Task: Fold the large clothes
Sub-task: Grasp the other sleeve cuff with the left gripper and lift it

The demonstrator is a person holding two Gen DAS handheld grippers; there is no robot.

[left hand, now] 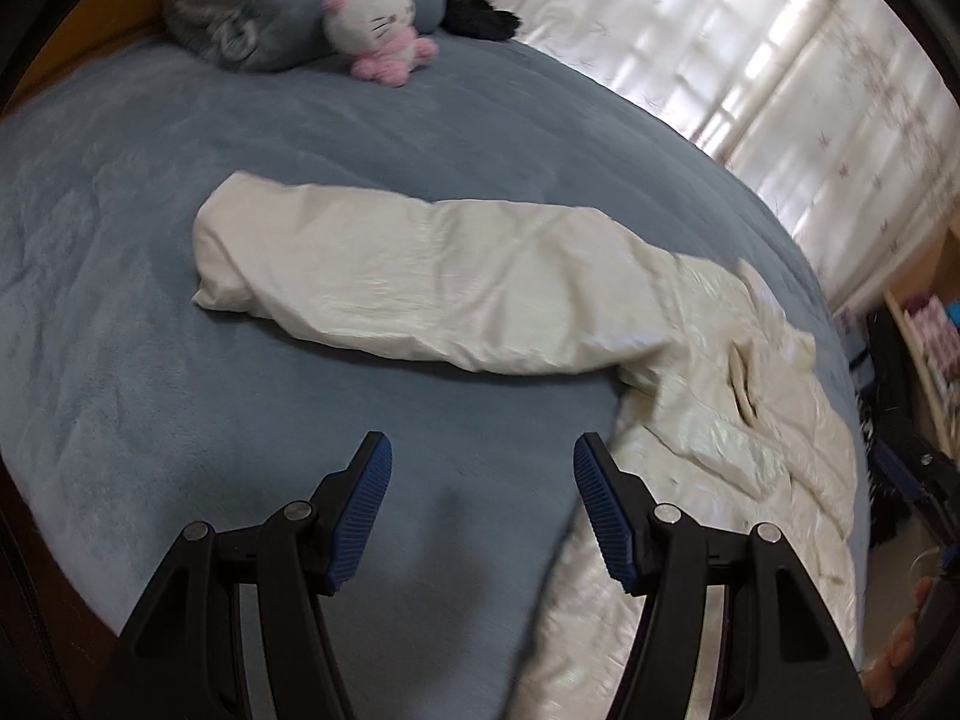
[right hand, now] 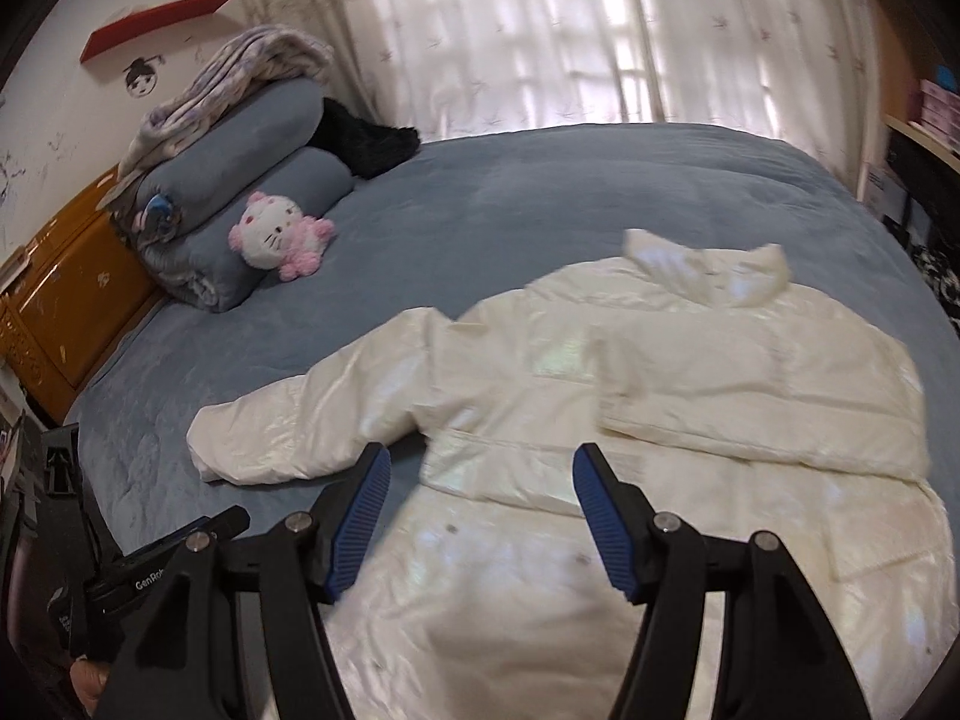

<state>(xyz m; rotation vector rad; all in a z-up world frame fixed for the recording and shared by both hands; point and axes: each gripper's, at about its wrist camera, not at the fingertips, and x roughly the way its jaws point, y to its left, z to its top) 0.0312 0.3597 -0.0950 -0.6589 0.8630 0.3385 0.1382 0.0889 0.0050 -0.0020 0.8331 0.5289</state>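
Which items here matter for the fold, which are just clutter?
Job:
- white jacket
- its spread sleeve
- left gripper, open
- right gripper, open

Clutter:
- plush cat
- rolled blue bedding
- black furry item
- patterned blanket
- curtains

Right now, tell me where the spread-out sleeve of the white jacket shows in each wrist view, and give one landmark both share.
Left wrist: the sleeve lies across the middle, cuff at left, beyond the open left gripper.
Right wrist: the sleeve sits lower left, cuff at left, just above the right gripper's left finger.
Shared landmark: the pink cat plush by the rolled blue bedding.
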